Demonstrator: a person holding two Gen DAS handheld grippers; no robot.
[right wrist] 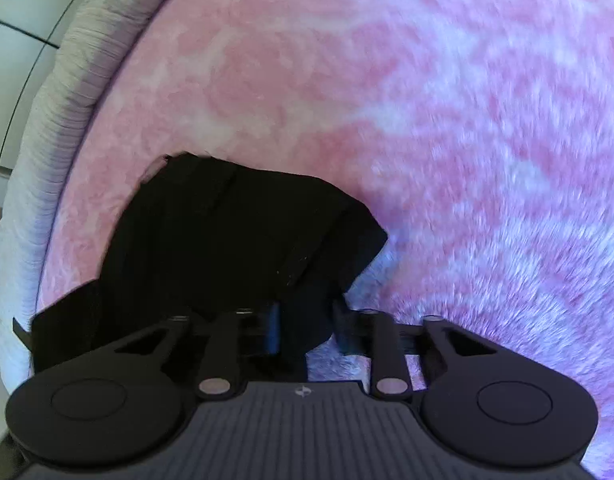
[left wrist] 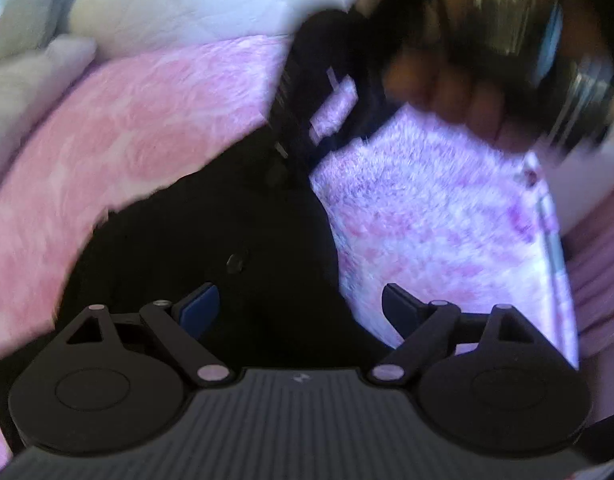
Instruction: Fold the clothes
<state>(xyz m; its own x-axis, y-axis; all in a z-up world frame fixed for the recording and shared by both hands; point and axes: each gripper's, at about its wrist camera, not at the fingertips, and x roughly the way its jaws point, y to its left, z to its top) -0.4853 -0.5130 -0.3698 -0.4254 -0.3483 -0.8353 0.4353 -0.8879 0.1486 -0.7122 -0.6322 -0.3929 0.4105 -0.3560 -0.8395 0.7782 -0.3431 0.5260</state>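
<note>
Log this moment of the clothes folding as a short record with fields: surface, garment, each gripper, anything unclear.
surface: fluffy pink blanket covering the work area
garment: black garment lying crumpled on the blanket, not yet folded flat
left gripper: jaws wide apart above the black cloth, nothing pressed between them
right gripper: jaws drawn in on a fold of the black garment
other: a hand and dark gear at the top of the left wrist view
unclear: left wrist view is motion-blurred; the garment's type cannot be told
</note>
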